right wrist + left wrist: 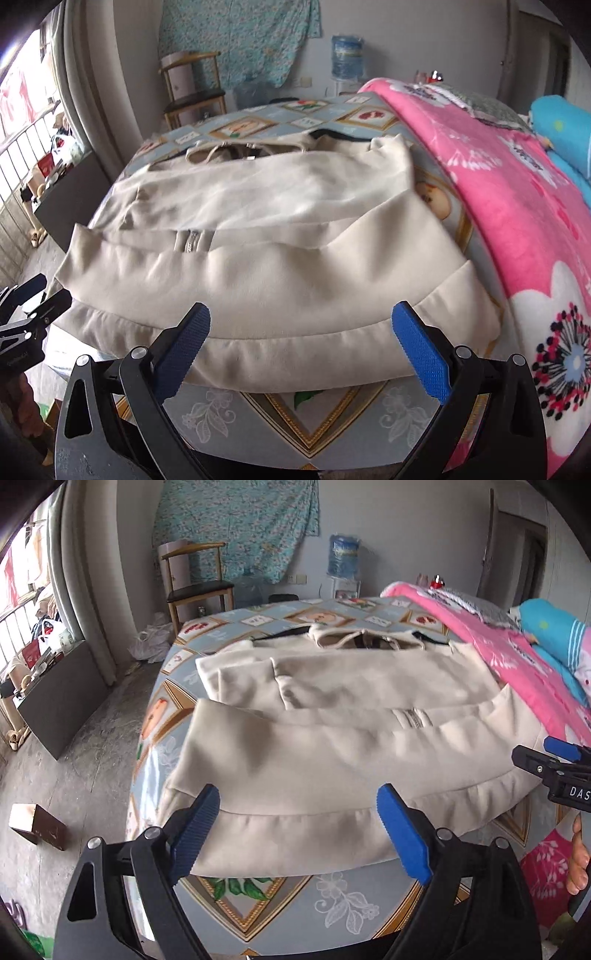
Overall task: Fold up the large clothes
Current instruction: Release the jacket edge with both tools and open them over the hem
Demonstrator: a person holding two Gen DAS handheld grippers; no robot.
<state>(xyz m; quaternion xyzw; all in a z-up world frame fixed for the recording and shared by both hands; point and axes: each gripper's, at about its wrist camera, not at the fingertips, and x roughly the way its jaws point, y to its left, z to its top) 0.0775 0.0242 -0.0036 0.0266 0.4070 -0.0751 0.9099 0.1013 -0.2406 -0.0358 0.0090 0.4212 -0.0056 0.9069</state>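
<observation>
The hoodie (332, 738) was laid flat on the bed (280, 904), hem nearest (ready for folding); the fingers of both the left gripper (299, 830) and right gripper (301, 349) were spread apart, nothing held

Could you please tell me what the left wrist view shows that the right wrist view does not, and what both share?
Only the left wrist view shows the small brown wooden box on the grey floor. Only the right wrist view shows the large white flower print on the pink fleece blanket. Both show the cream zip-up jacket on the bed, the wooden chair and the blue water bottle.
</observation>
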